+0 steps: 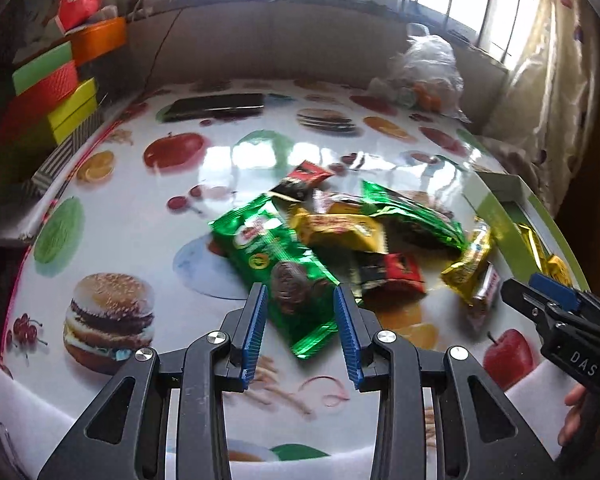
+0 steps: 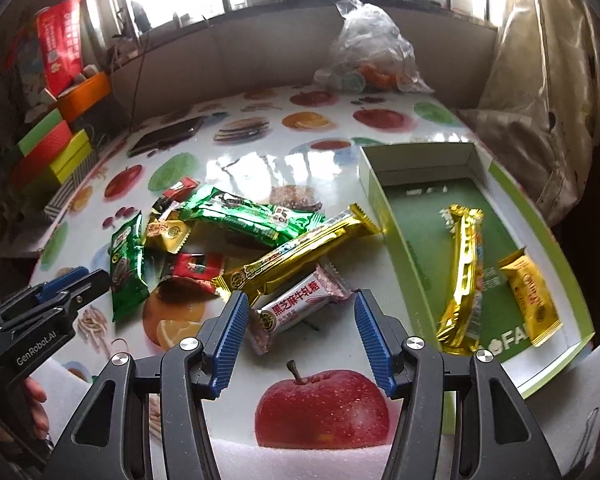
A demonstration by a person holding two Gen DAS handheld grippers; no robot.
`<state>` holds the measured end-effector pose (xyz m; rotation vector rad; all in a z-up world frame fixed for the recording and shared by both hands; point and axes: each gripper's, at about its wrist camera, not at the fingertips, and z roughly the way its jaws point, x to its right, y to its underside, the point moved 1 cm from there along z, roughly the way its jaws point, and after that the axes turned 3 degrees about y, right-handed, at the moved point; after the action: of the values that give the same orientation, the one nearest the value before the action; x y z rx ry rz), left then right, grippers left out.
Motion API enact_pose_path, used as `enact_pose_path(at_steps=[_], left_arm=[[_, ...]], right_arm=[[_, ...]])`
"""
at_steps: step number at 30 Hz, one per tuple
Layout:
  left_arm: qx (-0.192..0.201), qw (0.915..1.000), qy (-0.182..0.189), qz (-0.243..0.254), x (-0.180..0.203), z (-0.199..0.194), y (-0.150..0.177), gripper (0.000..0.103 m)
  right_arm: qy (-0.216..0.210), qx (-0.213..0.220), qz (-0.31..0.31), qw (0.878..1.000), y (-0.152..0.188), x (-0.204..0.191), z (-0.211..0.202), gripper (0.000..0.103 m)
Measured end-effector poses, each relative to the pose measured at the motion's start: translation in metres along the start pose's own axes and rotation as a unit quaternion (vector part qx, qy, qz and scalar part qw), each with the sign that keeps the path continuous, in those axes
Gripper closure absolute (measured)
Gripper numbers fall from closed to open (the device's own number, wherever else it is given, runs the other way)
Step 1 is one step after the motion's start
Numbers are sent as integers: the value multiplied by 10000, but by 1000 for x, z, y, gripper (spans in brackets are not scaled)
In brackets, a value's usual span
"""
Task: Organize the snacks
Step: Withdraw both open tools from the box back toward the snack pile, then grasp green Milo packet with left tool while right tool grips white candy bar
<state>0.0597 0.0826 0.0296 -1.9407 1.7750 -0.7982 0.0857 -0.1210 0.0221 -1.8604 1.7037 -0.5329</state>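
Note:
A pile of snack packets lies on the fruit-print table (image 1: 140, 232). My left gripper (image 1: 300, 294) is open, its jaws on either side of a green cookie packet (image 1: 276, 260). My right gripper (image 2: 298, 300) is open over a white-and-pink candy packet (image 2: 296, 306), next to a long gold bar (image 2: 296, 254). A green box lid (image 2: 396, 216) on the right holds a gold bar (image 2: 464, 276) and a yellow packet (image 2: 530, 296). Red-black packets (image 2: 194, 266), a yellow packet (image 2: 166, 230) and another green packet (image 2: 252, 216) lie in the pile.
Stacked coloured boxes (image 2: 52, 148) stand at the left edge. A dark phone (image 2: 168, 136) lies at the back. A clear plastic bag (image 2: 364, 48) sits at the far edge, and a curtain (image 2: 540, 100) hangs on the right.

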Motion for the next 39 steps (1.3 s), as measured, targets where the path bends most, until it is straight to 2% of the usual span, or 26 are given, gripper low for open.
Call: enact_pose_path(at_steps=[7,15,16,17,19,24,32,34,39], left_arm=[[-113,9996,-23,-273,-23,10,0,67],[-192,9988,56,-452,-36,17,1,66],[-211,9985,95,-495,-37,18,0,63],[-238,9982,111,-534,-38,19,-1,53],[-243,9979,119,-596,-39,21,-2,47],[-402,9962,250,-726,-37,31,-8,47],[-420,9956,65,-830,-31,45,-24,47],[-536,9952,-10,-822,-29,52,-25,47],[-537,9969,-107,-561,-24,55,-27,47]], right_arm=[[104,-223,12,9997,0,-4,17,48],[434,-377,-76,9983,-4,-7,32,48],[446,-390,-84,9982,-5,-8,34,48],[472,-390,-107,9981,-7,-9,35,48],[520,-391,-178,9977,-8,-12,36,48],[190,-528,-133,9983,-4,-15,41,48],[229,-546,126,9982,1,-5,41,48],[237,-575,159,9979,1,-4,42,48],[247,-560,104,9981,3,-5,42,48]])
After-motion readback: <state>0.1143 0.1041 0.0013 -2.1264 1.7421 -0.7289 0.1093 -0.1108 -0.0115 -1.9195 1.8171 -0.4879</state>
